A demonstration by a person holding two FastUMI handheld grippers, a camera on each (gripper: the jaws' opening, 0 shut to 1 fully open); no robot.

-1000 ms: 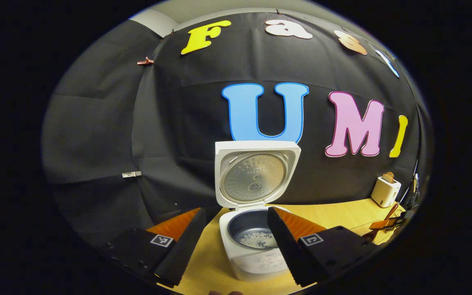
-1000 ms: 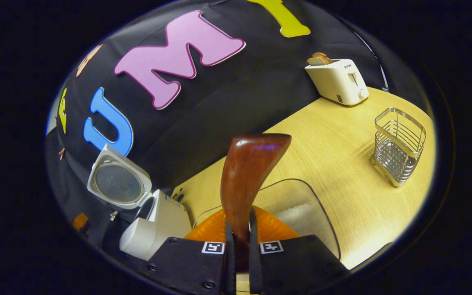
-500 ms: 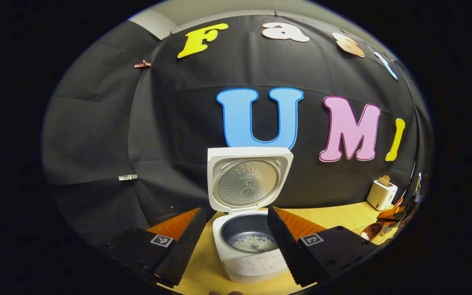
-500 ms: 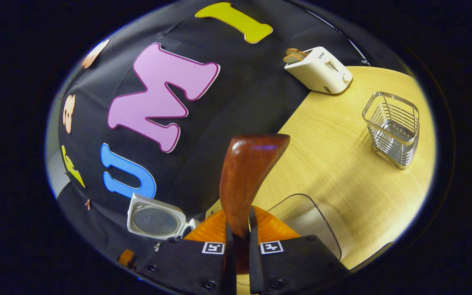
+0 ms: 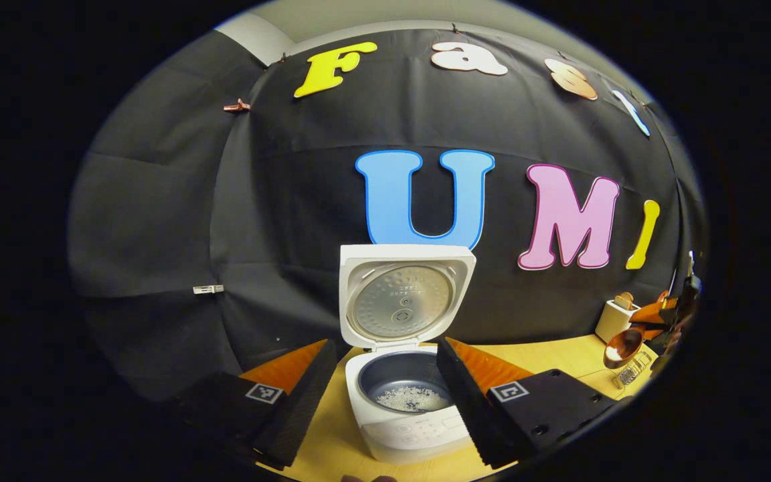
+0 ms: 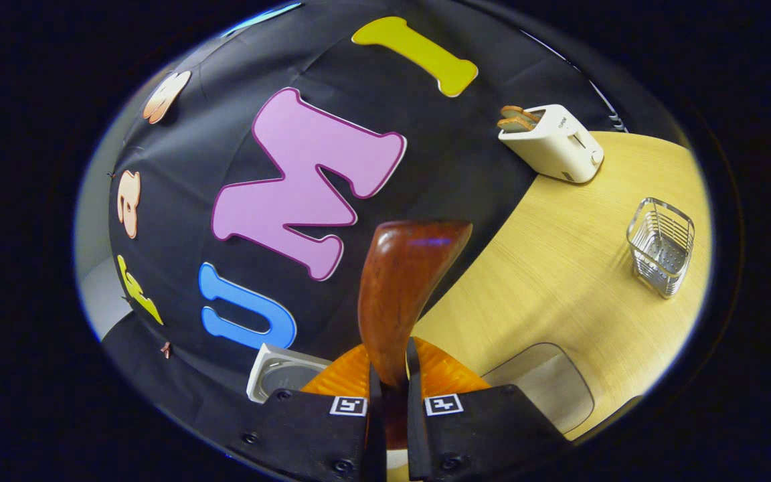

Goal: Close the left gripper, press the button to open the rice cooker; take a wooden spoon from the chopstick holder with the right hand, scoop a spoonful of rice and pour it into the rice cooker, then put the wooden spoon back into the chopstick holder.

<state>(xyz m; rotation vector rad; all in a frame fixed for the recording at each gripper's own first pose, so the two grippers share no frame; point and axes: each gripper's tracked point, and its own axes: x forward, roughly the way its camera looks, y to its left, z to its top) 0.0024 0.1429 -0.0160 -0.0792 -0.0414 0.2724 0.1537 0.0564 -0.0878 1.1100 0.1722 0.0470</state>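
A white rice cooker (image 5: 407,395) was seen standing on a pale wooden bench (image 5: 553,358), its lid (image 5: 404,298) raised upright at the back and a thin scatter of rice (image 5: 412,398) lying in the dark inner pot. The left gripper (image 5: 385,395) was held just in front of the cooker with its fingers (image 5: 462,402) spread wide apart, nothing between them. In the right gripper view, the right gripper (image 6: 389,415) was seen with its fingers pressed against the handle of a wooden spoon (image 6: 402,288), whose bowl rose above them. A wire chopstick holder (image 6: 660,246) stood on the bench well apart to the right, with a white toaster (image 6: 553,142) beyond it by the wall. A clear container (image 6: 546,388) lay near the fingers.
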